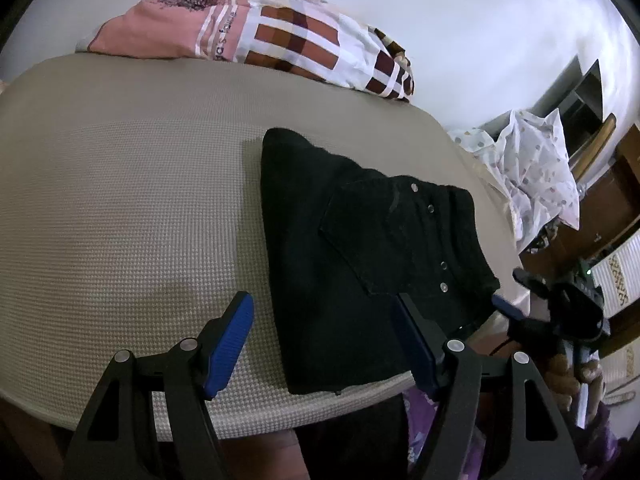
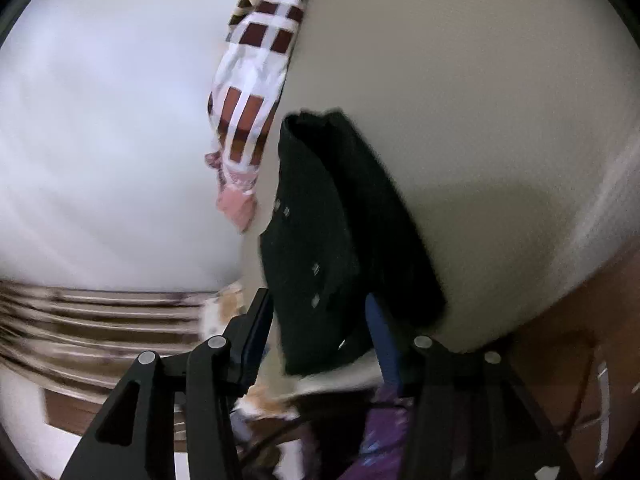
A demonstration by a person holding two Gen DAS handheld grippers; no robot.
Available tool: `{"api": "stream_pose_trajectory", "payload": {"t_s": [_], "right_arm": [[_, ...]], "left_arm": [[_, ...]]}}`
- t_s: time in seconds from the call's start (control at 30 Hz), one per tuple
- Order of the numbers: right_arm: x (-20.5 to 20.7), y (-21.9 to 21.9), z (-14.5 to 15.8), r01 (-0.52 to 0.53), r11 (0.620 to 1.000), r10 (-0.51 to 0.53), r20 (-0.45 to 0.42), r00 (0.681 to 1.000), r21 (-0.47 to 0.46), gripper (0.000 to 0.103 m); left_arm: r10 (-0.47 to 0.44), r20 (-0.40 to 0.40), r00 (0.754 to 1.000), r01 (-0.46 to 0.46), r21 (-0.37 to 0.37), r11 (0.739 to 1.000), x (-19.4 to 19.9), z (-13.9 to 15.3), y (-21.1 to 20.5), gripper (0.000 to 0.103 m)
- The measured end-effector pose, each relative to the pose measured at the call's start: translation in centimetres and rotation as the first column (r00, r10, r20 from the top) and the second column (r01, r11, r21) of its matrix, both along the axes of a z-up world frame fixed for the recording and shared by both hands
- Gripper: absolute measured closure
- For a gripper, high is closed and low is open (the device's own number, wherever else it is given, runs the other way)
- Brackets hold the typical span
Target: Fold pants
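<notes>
The black pants (image 1: 360,264) lie folded into a compact block on the beige textured mattress (image 1: 128,200), near its front right edge, with metal buttons showing. My left gripper (image 1: 324,320) is open and empty, hovering above the near edge of the pants. My right gripper (image 1: 516,296) shows at the right edge of the left wrist view, beside the pants' right side. In the blurred, rotated right wrist view the pants (image 2: 340,240) lie ahead, and the right gripper (image 2: 320,312) is open with nothing between its blue pads.
A checked brown, white and pink blanket (image 1: 280,40) lies at the far edge of the mattress. A crumpled white dotted cloth (image 1: 536,168) sits off the right side. Wooden furniture (image 1: 616,184) stands further right. Purple clothing (image 1: 424,412) is below the near edge.
</notes>
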State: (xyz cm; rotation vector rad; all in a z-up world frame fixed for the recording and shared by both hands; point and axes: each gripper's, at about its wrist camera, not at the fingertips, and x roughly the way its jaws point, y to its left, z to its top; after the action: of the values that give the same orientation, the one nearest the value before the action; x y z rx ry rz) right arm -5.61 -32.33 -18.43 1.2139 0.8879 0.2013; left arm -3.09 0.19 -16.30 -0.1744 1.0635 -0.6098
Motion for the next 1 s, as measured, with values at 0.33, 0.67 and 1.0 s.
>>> {"api": "stream_pose_trajectory", "payload": {"t_s": [0.33,0.67,1.0], "right_arm": [[2.2,2.3,0.1,-0.077,0.993,0.079,0.017,0.997,-0.094,0.051],[0.4,0.7,-0.4,-0.020,1.000,0.020,0.012,1.000,0.021,0.090],[-0.2,0.0,-2.9,-0.039,0.997,0.042,-0.047,0.998,0.061,0.090]], "left_arm": [[0.030,-0.051,0.998,-0.031,-0.016,0.999,1.0,-1.2,0.6,0.032],[0.052,-0.029,0.998,-0.053,-0.011,0.999,1.2,-0.5,1.5,0.032],[0.033,-0.039,0.999,-0.032,0.016,0.999,1.3,-1.5,0.6,0.030]]}}
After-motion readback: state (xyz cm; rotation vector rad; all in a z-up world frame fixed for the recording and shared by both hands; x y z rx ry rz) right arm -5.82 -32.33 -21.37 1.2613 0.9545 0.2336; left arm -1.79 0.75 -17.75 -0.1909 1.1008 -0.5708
